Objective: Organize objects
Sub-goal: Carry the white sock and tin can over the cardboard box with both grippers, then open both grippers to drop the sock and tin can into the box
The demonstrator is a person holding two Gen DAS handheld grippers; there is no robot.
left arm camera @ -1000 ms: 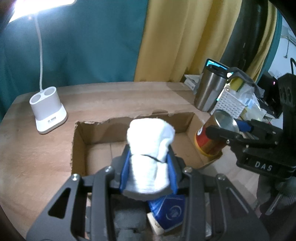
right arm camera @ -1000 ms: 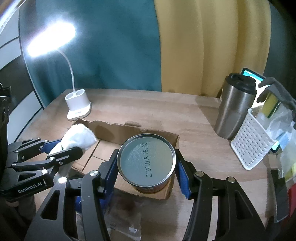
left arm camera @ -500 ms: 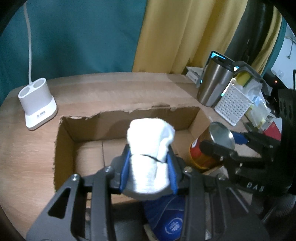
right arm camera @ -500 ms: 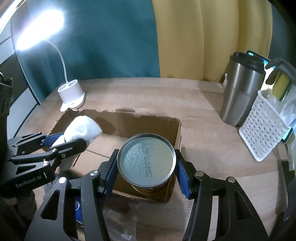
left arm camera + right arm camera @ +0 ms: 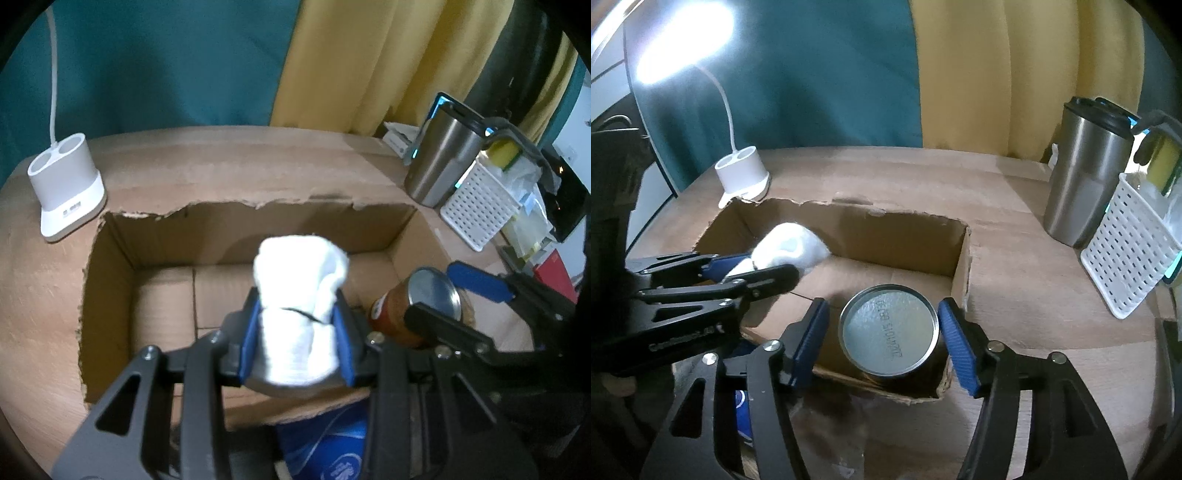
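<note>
Cardboard box [image 5: 905, 236] is seen on the tabletop [image 5: 1015, 206]; a tin can [image 5: 888, 335] stands inside, between the opening right gripper [image 5: 884, 341], untouched. A white cloth [image 5: 301, 302] is clamped by the left gripper [image 5: 297, 332] above the box.

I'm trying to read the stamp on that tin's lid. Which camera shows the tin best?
The right wrist view: the tin can sits centred, lid facing the camera, stamped code visible, inside the cardboard box, between the opening jaws of the right gripper. The left wrist view shows the can sideways, partly hidden behind a gripper finger.
</note>
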